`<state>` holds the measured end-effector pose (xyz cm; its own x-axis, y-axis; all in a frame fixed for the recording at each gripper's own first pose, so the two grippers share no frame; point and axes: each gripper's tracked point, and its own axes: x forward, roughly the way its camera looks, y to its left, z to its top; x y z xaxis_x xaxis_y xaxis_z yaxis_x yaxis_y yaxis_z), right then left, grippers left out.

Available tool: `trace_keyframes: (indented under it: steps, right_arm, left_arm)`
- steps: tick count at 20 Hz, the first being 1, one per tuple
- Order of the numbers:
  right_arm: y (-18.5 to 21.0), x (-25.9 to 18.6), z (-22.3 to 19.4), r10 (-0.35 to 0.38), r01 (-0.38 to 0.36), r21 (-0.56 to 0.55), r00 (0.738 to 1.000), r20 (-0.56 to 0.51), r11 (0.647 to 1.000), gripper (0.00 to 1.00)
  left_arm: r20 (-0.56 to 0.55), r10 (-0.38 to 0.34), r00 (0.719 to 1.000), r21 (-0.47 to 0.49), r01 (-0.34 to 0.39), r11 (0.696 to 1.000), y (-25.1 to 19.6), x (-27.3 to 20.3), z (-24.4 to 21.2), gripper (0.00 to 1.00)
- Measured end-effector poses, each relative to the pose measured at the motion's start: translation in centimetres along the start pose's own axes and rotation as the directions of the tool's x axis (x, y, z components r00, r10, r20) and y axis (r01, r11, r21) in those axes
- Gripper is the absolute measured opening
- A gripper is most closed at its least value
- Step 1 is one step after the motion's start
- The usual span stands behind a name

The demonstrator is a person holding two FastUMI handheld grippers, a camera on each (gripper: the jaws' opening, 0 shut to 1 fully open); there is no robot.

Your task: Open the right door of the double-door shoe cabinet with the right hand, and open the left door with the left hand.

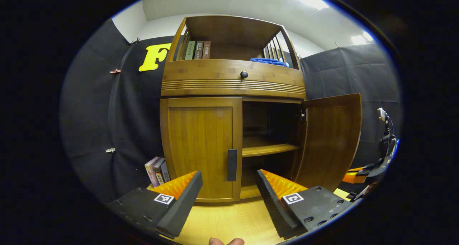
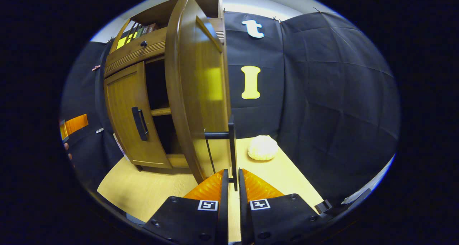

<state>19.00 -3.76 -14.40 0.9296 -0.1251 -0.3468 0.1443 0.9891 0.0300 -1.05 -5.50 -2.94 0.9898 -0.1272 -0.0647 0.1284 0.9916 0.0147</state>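
wooden cabinet [image 1: 233, 83] on table [image 1: 229, 220]. right door [image 2: 200, 94] swung wide, its free edge twd right gripper [image 2: 231, 180], which is clamped on right handle [image 2: 232, 144]. left door [image 1: 200, 148] flush shut, left handle [image 1: 232, 164] at its inner edge. left gripper [image 1: 229, 194] spread wide, short of it, open table between.

Books [image 1: 197, 50] and a blue cloth [image 1: 269, 61] on top; a white ball [image 2: 263, 147] on the table [image 2: 287, 173].
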Motion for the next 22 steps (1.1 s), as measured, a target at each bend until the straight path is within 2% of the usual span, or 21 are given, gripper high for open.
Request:
trace_keyframes:
  steps: [5, 8, 10, 15, 16, 19, 22]
  right_arm:
    - [-3.6, 0.1, 1.1, -0.099, 0.1, -0.002, 0.995, 0.029, 0.995, 0.18]
    - [-3.1, 0.1, 1.5, -0.079, 0.077, 0.049, 0.996, 0.047, 0.996, 0.18]
    - [-3.2, 0.0, 1.7, -0.074, 0.072, 0.032, 0.996, 0.056, 0.997, 0.18]
    - [-4.0, -0.3, 2.0, -0.124, 0.126, -0.027, 0.99, 0.073, 0.992, 0.17]
    - [-4.2, -0.5, 2.2, -0.136, 0.139, -0.036, 0.987, 0.086, 0.99, 0.2]
    - [-6.8, -1.9, 3.0, -0.218, 0.229, -0.07, 0.965, 0.143, 0.971, 0.6]
    - [-7.3, -2.6, 4.1, -0.229, 0.236, -0.014, 0.954, 0.192, 0.972, 0.99]
  left_arm:
    - [-0.008, -0.018, 1.0, -0.028, 0.018, 0.999, -0.7, 1.0, 0.0, 0.94]
    - [-0.006, -0.026, 1.0, -0.038, 0.026, 0.999, -1.2, 1.7, 0.2, 0.94]
    - [-0.003, -0.029, 1.0, -0.037, 0.029, 0.999, -1.6, 2.2, 0.4, 0.94]
    - [-0.015, -0.037, 0.999, -0.033, 0.036, 0.999, -2.3, 3.4, 0.0, 0.96]
    - [-0.018, -0.037, 0.999, -0.032, 0.037, 0.999, -2.4, 3.8, -0.3, 0.94]
    - [-0.032, -0.037, 0.999, -0.031, 0.036, 0.999, -2.7, 5.5, -0.9, 0.94]
    - [-0.039, -0.022, 0.999, -0.013, 0.022, 1.0, -2.5, 8.1, -1.7, 0.92]
